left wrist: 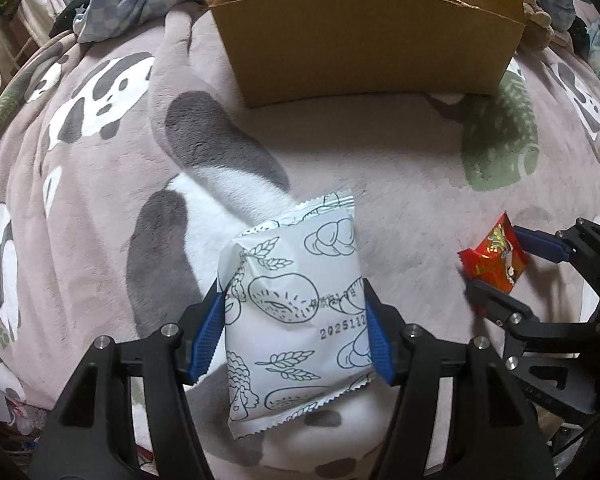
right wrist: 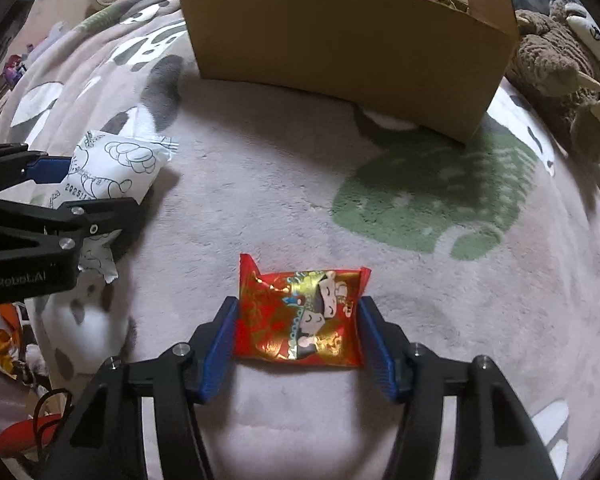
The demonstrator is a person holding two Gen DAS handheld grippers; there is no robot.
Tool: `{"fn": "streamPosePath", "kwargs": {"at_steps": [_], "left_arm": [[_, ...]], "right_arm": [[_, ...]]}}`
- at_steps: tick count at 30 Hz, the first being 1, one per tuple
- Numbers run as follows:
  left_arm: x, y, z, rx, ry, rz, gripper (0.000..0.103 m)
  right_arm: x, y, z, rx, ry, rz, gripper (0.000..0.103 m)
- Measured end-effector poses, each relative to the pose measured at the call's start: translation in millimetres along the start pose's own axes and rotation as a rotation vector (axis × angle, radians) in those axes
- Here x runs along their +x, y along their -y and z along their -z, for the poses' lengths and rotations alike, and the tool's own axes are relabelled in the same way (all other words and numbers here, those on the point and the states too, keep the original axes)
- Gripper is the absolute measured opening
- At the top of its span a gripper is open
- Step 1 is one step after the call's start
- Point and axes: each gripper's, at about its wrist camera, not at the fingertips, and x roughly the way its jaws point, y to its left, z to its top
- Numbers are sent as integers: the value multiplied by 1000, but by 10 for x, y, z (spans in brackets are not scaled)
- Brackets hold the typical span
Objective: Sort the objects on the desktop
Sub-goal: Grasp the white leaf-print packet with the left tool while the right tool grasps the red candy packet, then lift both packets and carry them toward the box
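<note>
Now both grippers grip snacks on the blanket (left wrist: 400,152): left gripper (left wrist: 296,340) pinches the white packet (left wrist: 296,304), right gripper (right wrist: 298,340) clasps the red packet (right wrist: 300,316). Next, lift both into the far box (right wrist: 340,48).

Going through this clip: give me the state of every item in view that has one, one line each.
White snack packet: sealed, held between the left gripper fingers.
Red candy packet: sealed, between the right gripper fingers, pads at both ends.
Cardboard box: open at the top, packets already inside.
Plush toy: lying beside the box.
</note>
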Motion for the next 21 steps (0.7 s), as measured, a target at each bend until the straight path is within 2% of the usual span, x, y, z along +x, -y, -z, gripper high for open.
{"fn": "streamPosePath", "kwargs": {"at_steps": [8, 21], "left_arm": [[-202, -55, 131, 2, 29, -24, 61], [-466, 15, 163, 24, 82, -23, 61]], "right_arm": [[-192, -62, 75, -12, 19, 3, 49], [-544, -162, 19, -30, 80, 32, 48]]}}
